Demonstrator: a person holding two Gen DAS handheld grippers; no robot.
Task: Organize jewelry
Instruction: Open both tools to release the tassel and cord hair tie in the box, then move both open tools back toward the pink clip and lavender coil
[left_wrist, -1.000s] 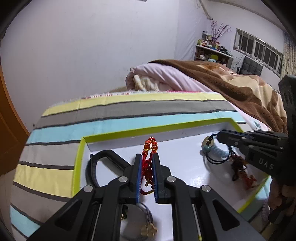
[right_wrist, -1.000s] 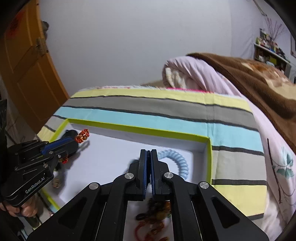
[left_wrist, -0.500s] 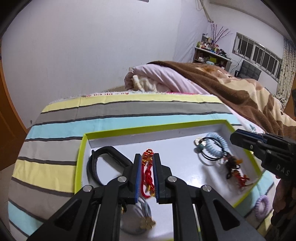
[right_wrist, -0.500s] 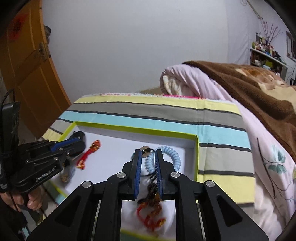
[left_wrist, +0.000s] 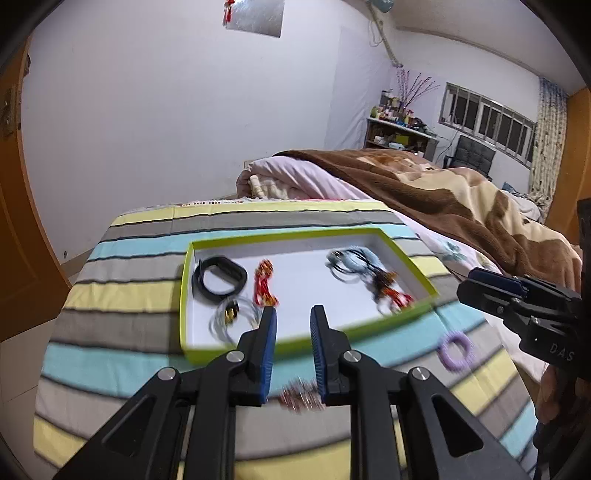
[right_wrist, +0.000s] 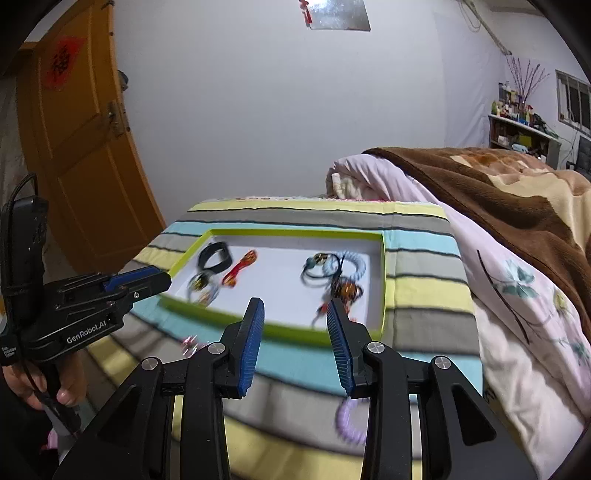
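Note:
A green-rimmed white tray (left_wrist: 284, 235) (right_wrist: 280, 232) lies on the striped blanket. In it are a black band (left_wrist: 218, 278) (right_wrist: 214, 256), a red braided bracelet (left_wrist: 264, 286) (right_wrist: 240, 267), a silvery chain (left_wrist: 231, 314), a pale blue coil with a black cord (left_wrist: 351, 264) (right_wrist: 351, 262) and red-brown beads (left_wrist: 391, 291) (right_wrist: 345, 290). My left gripper (left_wrist: 293, 317) (right_wrist: 159, 280) hangs before the tray's near rim, jaws opening, nothing gripped. My right gripper (right_wrist: 293, 310) (left_wrist: 471, 284) hovers at the near right corner, jaws opening wide and empty.
On the blanket outside the tray lie a purple coil hair tie (left_wrist: 455, 350) (right_wrist: 351, 421) and a small pink beaded piece (left_wrist: 301, 397) (right_wrist: 190, 343). A brown blanket (left_wrist: 424, 184) is heaped at the right. An orange door (right_wrist: 85, 147) stands at the left.
Both grippers let go, the left of the red bracelet, the right of the blue coil bundle. Both opened, pulled back from the tray and rose.

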